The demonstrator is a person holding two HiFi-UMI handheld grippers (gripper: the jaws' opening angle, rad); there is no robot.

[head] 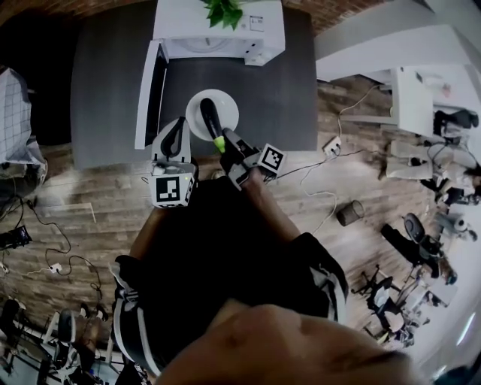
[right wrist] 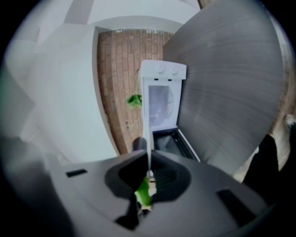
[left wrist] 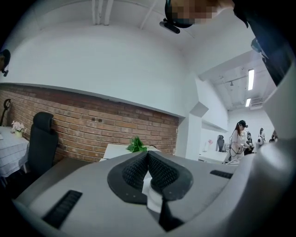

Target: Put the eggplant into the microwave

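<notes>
A dark eggplant [head: 210,118] with a green stem [head: 219,143] lies on a white plate [head: 225,109] held over the grey table [head: 285,90]. My right gripper [head: 228,147] is shut on the plate's near rim, right at the stem. In the right gripper view the plate's thin edge [right wrist: 148,139] rises between the jaws, with the stem [right wrist: 143,192] at the pads. The white microwave [head: 218,34] stands beyond with its door [head: 149,94] swung open; the right gripper view faces its open cavity [right wrist: 161,104]. My left gripper [head: 176,129] hovers left of the plate, shut and holding nothing [left wrist: 148,159].
A green plant [head: 223,11] sits on top of the microwave. Brick wall [left wrist: 92,125] runs behind the table, and a dark chair [left wrist: 41,139] stands at its left. Cables and a small bin [head: 349,213] lie on the wooden floor to the right.
</notes>
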